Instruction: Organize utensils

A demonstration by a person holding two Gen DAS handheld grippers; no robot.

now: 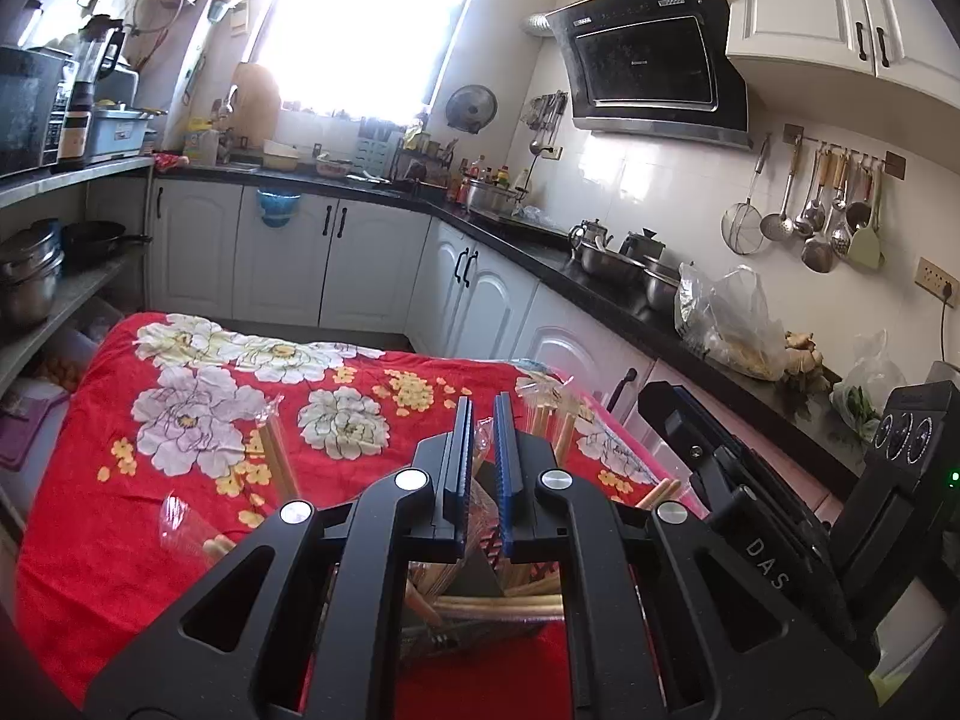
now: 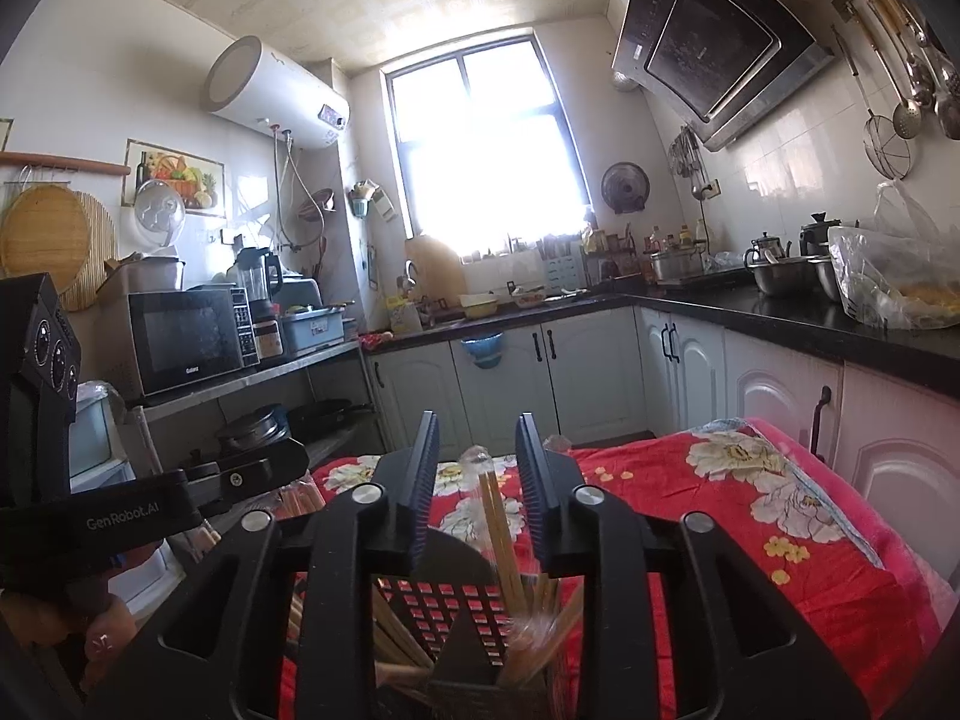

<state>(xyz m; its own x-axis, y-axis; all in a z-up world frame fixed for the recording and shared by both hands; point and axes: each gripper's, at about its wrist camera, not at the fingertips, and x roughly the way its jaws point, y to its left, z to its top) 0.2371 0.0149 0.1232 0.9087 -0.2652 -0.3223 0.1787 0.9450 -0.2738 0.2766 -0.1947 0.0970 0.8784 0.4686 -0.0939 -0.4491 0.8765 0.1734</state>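
Chopsticks (image 2: 501,534) between parted right jaws, left jaws clenched, holder (image 2: 462,606) base hidden.

The right gripper (image 2: 477,474) hangs with its fingers (image 2: 420,480) parted around a plastic-wrapped pair of chopsticks (image 2: 501,534), not pressing it. The pair stands in a black perforated holder (image 2: 444,606) on the red floral cloth (image 2: 750,528). The left gripper (image 2: 198,486) shows at left.

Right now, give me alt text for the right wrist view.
The right claw stands open over a black perforated utensil holder, with a plastic-wrapped pair of chopsticks standing between its fingers. The holder sits on a red floral cloth; behind are white cabinets and a bright window.
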